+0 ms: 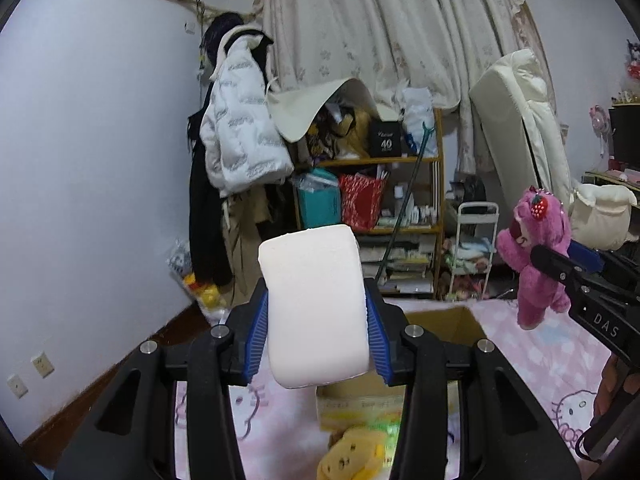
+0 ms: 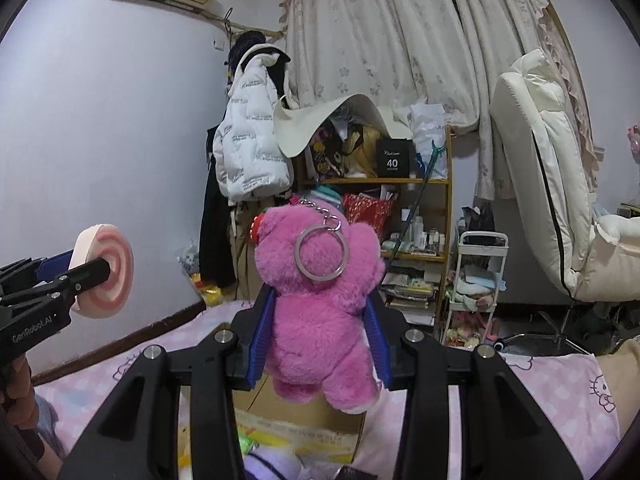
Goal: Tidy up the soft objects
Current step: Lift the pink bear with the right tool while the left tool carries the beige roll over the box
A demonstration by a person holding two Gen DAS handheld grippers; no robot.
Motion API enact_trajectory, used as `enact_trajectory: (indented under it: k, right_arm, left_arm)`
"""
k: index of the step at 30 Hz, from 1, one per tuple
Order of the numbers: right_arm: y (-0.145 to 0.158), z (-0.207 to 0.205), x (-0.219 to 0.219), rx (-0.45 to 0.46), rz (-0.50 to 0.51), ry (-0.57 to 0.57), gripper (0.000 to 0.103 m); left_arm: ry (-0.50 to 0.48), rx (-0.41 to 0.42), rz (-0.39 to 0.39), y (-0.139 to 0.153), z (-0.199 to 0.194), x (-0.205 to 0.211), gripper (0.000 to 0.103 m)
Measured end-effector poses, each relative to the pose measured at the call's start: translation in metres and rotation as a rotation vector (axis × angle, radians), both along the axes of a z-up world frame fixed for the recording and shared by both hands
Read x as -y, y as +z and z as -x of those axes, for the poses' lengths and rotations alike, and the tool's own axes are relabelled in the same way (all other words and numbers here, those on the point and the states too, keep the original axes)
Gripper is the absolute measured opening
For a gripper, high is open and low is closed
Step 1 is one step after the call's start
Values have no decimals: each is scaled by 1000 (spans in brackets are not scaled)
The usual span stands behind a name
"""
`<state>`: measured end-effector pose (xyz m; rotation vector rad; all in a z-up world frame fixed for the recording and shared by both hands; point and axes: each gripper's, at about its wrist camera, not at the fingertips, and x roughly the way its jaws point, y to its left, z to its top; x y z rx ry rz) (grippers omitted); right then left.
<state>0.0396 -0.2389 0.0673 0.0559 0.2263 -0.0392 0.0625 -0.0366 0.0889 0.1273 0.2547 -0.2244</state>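
Note:
My left gripper (image 1: 316, 320) is shut on a pale pink soft roll-shaped cushion (image 1: 316, 304) and holds it up in the air; in the right wrist view the cushion (image 2: 105, 270) shows its pink ringed end at the left. My right gripper (image 2: 320, 340) is shut on a pink plush bear (image 2: 320, 304) with a metal key ring on its back, held upright above an open cardboard box (image 2: 304, 420). The bear also shows in the left wrist view (image 1: 532, 256) at the right. The box (image 1: 452, 324) lies on the bed below both grippers, with a yellow plush toy (image 1: 352, 456) in it.
A pink Hello Kitty blanket (image 1: 552, 364) covers the bed. Beyond it stand a cluttered wooden shelf (image 1: 400, 160), hanging coats (image 1: 240, 140), a small white cart (image 1: 476, 248) and a cream chair (image 2: 552, 184). Curtains hang behind.

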Motion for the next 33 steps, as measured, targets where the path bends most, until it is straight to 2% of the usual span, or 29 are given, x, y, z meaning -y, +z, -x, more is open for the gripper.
enact_trajectory:
  k: [5,10,15,22,29,33]
  right_arm:
    - [-10,-10,5,17,-33,8,45]
    - [-27,-20,5,2,-57,18,45]
    - [-38,-34,5,-20,-70,36,45]
    - [-60,-47,5,-51,-52,70,45]
    - [-84,-63,-1,-114,-25,98,45]
    - [-92,-70,0,-182,-49,83,46]
  left_arm:
    - [-24,1,23,-8,-14,5,43]
    - [-27,9,-4,-30,-23,12,43]
    - [-40,-32,34,-50,-39,13,44]
    - [-46,-59,11,-67,-59,21,44]
    - [-81,-103,-16,-84,-71,32,44]
    - [-118,-173,-36,-97,-77,37,44]
